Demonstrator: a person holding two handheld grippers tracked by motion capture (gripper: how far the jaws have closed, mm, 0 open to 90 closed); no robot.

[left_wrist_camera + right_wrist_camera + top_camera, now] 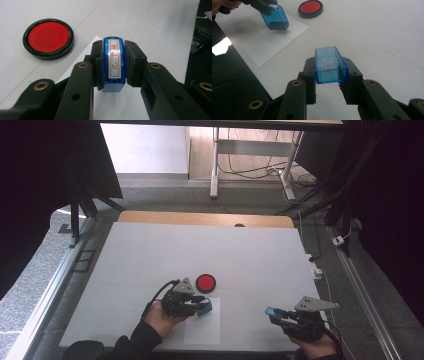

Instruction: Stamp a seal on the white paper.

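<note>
My left gripper is shut on a blue stamp with a white label printed in red. It holds the stamp just above the upper right corner of a white sheet of paper. The stamp hangs tilted over the paper in the right gripper view. A round red ink pad in a black case lies just beyond the paper; the pad sits left of the stamp. My right gripper, at the table's front right, is shut on the stamp's clear blue cap, its open side facing me.
The white table top spreads wide beyond the ink pad. A wooden edge runs along its far side. Desk legs and cables stand on the floor behind. Dark curtains flank both sides.
</note>
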